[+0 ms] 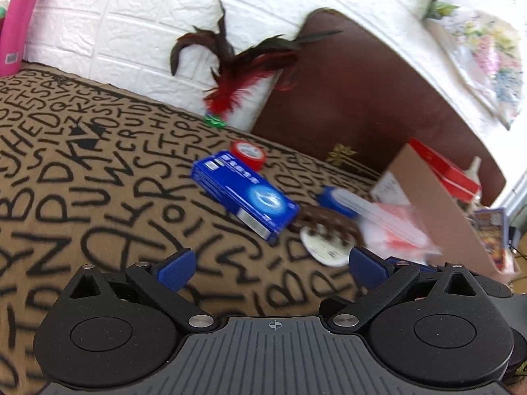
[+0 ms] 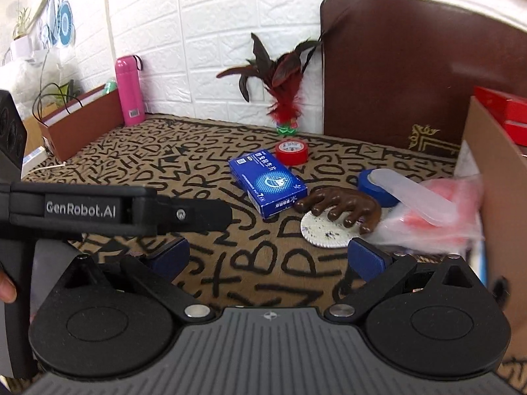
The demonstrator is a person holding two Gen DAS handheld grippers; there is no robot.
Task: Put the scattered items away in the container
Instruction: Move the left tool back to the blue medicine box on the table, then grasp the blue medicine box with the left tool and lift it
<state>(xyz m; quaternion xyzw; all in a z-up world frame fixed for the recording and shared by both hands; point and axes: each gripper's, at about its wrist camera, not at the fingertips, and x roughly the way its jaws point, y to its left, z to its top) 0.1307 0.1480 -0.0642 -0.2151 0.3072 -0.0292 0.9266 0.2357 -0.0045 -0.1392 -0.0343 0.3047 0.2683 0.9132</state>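
Both grippers hover low over the worktop with its letter-patterned cloth, and neither holds anything: the left gripper and the right gripper each have their blue-padded fingers spread wide apart. The scattered items lie in a loose cluster ahead: a blue box in the middle, a red tape roll just behind it, a brown comb resting partly on a round white pad, a blue tape roll beside a clear plastic bag, and a feather shuttlecock standing at the wall. The cardboard container sits at the right edge, touching the bag, with red boxes already inside. The blue box looks like the easiest first pick for either gripper. It would be best taken across its narrow width, fingers lowered on both long sides before closing, so that the comb touching its corner is not dragged along. The bag is soft and may slip, so it probably needs a pinch on a bunched fold.
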